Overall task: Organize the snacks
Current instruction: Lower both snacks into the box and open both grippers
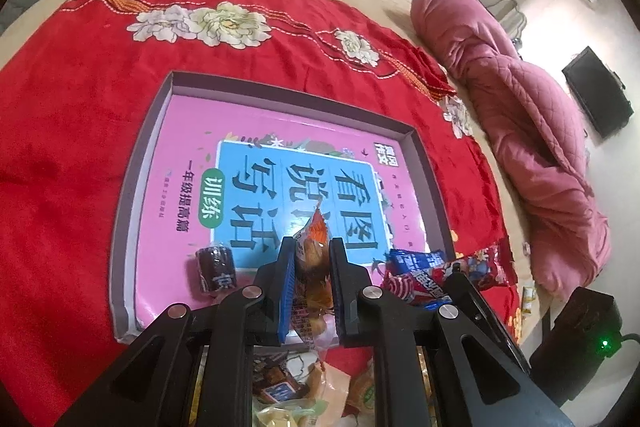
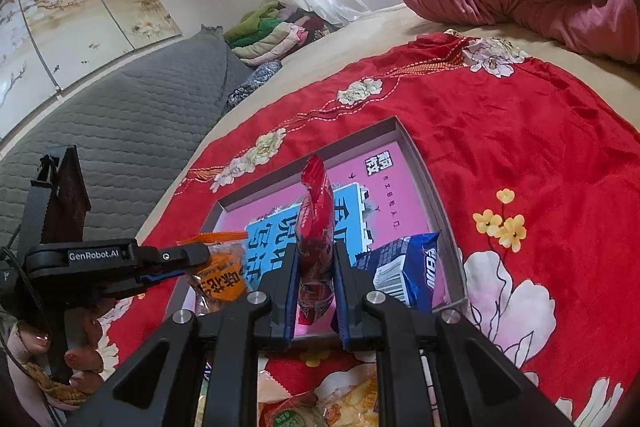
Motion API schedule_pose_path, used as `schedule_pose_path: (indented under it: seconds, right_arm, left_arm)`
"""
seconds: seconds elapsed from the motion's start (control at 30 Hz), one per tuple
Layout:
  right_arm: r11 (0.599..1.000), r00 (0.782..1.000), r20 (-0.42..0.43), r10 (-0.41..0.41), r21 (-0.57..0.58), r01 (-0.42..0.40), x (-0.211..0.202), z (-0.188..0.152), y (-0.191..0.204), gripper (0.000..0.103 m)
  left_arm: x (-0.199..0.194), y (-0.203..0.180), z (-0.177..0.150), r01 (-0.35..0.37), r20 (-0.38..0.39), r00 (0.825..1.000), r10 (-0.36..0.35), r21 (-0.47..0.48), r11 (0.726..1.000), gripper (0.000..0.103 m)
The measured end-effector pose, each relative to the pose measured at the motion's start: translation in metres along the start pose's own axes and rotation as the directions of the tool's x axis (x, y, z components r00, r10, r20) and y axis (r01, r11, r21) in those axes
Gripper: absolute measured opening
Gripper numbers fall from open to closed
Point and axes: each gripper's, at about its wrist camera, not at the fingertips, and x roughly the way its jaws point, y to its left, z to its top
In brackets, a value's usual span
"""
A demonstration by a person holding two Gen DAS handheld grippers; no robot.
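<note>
In the left wrist view a dark brown wrapped snack [image 1: 214,269] lies lower left in the shallow box [image 1: 124,187]. At centre the left tongs [image 1: 312,251] are clamped on an orange-topped pastry packet [image 1: 310,247]. In the right wrist view the right tongs [image 2: 316,259] pinch a red snack packet [image 2: 317,227] upright; a blue wafer packet [image 2: 404,271] lies right, inside the box.

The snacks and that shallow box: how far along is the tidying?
Done: a dark wrapped candy and a blue packet lie in the box. In hand: the left hand-held gripper grips an orange-topped snack bag, the right hand-held gripper a red packet. Left: loose snacks outside the box.
</note>
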Motion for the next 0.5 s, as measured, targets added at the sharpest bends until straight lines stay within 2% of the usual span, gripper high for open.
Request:
schedule_pose_path:
  seconds: [0.5]
  right_arm:
    - [0.999, 0.999, -0.037, -0.034, -0.018, 0.033, 0.0071, -0.0048, -0.0018, 0.016]
  left_arm:
    - [0.0022, 0.0096, -0.0003, -0.017, 0.000, 1.000, 0.017, -0.010, 1.000, 0.017]
